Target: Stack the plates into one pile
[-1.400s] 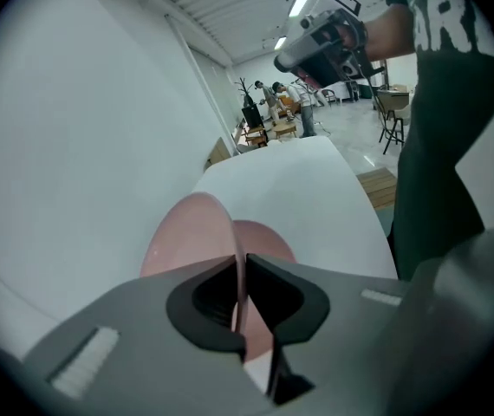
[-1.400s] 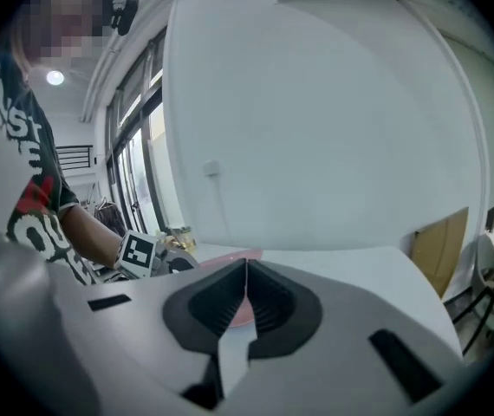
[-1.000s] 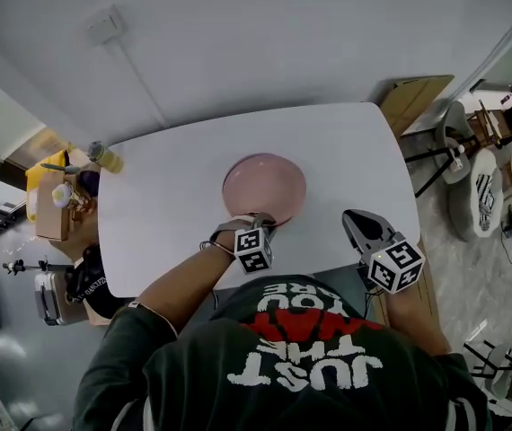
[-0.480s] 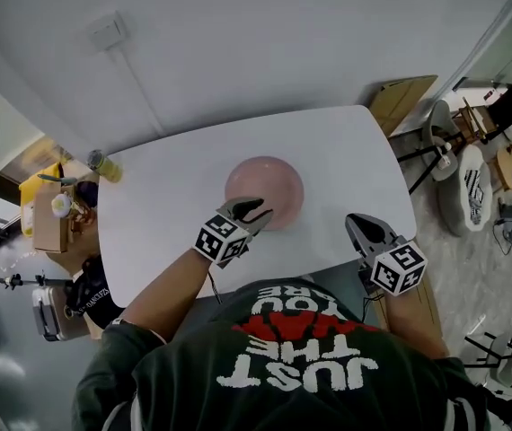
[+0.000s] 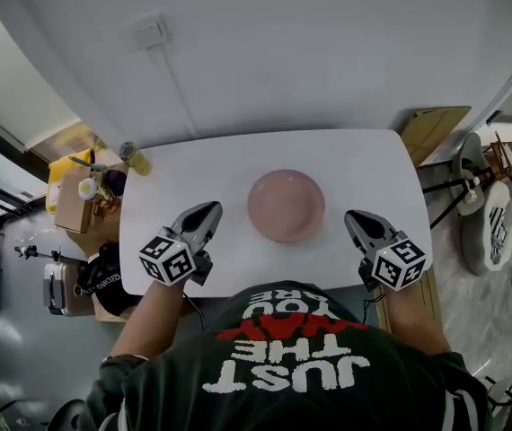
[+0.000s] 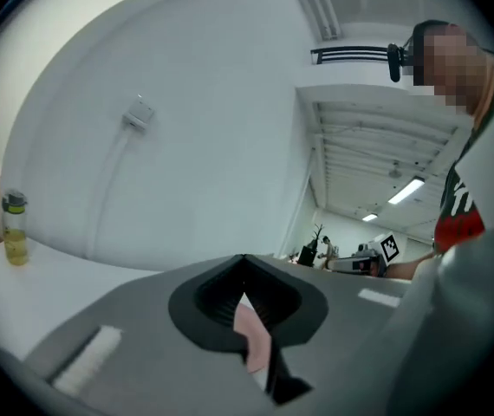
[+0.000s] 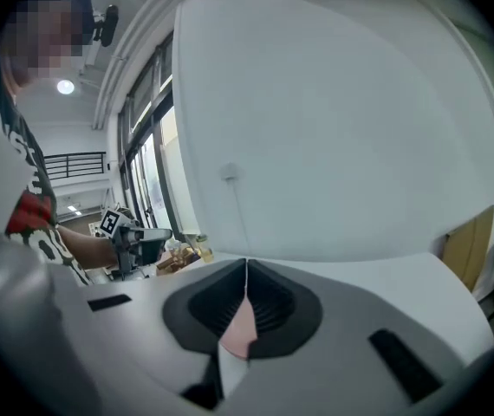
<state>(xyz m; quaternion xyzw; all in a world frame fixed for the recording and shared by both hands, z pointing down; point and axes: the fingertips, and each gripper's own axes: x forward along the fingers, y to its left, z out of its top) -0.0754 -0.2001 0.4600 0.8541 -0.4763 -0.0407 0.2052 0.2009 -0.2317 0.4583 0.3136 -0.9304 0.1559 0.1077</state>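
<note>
The left gripper (image 5: 209,210) has swung away from the near rim of the pink plates (image 5: 286,205) and out to their left, its jaws just snapped together on nothing. The right gripper (image 5: 355,217) (also pinched together, empty) sits to their right. The smooth, round plates rest mid-table on the matte white table (image 5: 184,173), with a plain white wall (image 5: 283,52) beyond.

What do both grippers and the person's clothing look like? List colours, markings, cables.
The left gripper and right gripper: grey pointed tongs with dark inner faces, a white cube with black square markers, a thin dark cable. Clothing: dark short-sleeved T-shirt, white and red print.
</note>
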